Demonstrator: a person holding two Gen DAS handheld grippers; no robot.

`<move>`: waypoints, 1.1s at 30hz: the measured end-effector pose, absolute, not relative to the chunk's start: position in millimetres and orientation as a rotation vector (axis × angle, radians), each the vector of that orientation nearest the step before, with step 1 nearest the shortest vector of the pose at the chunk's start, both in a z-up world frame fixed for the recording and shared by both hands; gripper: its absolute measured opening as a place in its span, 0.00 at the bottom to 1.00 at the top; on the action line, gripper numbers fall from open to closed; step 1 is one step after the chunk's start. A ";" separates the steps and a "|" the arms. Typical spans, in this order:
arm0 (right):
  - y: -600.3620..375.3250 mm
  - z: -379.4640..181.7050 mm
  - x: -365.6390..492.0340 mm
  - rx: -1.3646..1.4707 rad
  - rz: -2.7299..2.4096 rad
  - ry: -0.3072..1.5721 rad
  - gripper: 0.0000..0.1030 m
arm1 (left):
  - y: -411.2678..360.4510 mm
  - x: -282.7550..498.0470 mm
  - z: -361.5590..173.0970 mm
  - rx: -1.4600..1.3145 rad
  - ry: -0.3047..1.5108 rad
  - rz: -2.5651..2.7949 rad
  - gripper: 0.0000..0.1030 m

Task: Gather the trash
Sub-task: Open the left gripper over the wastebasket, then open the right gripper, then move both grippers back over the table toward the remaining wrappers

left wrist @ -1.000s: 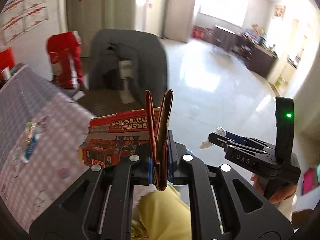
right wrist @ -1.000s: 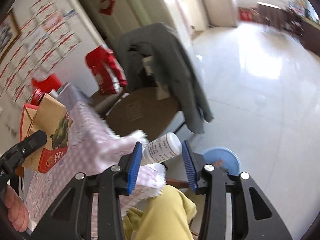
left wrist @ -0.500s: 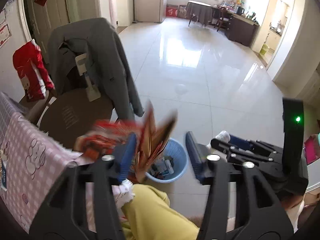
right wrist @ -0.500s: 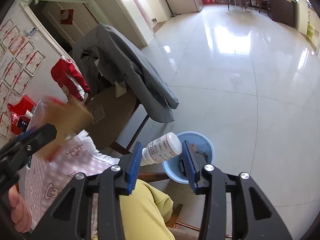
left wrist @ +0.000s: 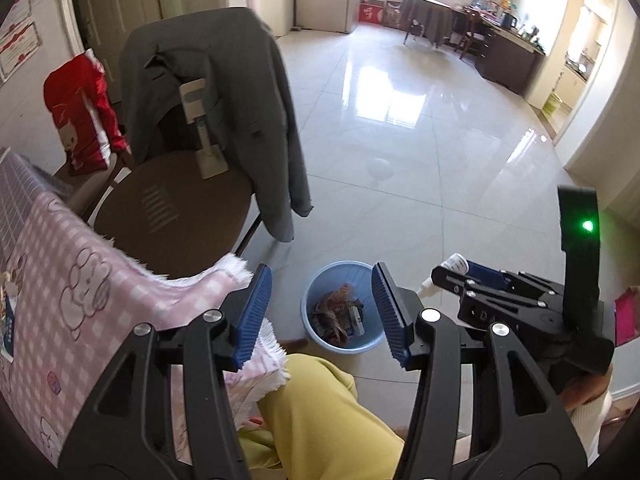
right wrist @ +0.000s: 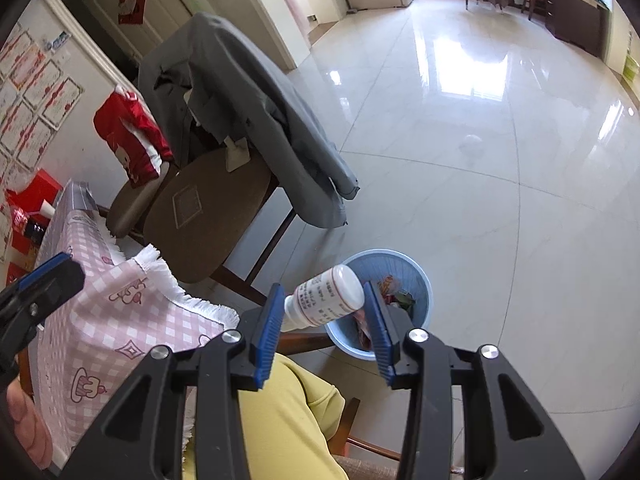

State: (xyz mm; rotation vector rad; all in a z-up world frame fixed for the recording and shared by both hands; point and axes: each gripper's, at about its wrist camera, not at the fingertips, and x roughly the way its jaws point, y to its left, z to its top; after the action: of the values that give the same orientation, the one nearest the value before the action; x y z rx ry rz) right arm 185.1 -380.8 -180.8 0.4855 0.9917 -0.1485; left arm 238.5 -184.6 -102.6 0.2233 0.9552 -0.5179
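A light blue trash bin (left wrist: 342, 312) stands on the tiled floor with wrappers and the red carton inside; it also shows in the right wrist view (right wrist: 416, 280). My left gripper (left wrist: 320, 312) is open and empty, held above the bin. My right gripper (right wrist: 322, 306) is shut on a white plastic bottle (right wrist: 326, 300) with printed text, held above the bin's near rim. The right gripper also shows at the right of the left wrist view (left wrist: 460, 276), bottle tip sticking out.
A table with a pink checked cloth (left wrist: 80, 300) is at the left. A brown chair (left wrist: 172, 208) with a grey jacket (left wrist: 224, 100) stands behind the bin. The person's yellow-clad leg (left wrist: 320, 420) is below. Shiny open floor (left wrist: 420, 160) lies beyond.
My left gripper swung from the table to over the bin, opened and dropped the red carton into it. My right gripper moved over the bin with the bottle still held.
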 end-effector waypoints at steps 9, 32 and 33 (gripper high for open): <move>-375.7 -168.8 191.7 0.479 -0.205 0.987 0.86 | -153.5 242.2 -103.1 0.178 0.965 -0.469 0.50; -297.4 -123.5 190.8 0.313 -0.113 0.972 0.86 | -71.3 226.7 -78.4 0.060 0.916 -0.358 0.64; -289.3 -121.0 193.4 0.301 -0.097 0.970 0.86 | -64.5 226.2 -77.2 0.052 0.915 -0.344 0.64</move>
State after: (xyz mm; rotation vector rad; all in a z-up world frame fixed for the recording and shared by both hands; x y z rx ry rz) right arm 193.4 -289.3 -121.0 0.3014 0.9700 -0.0974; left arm 226.2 -64.5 -77.2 0.0520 0.9149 -0.3442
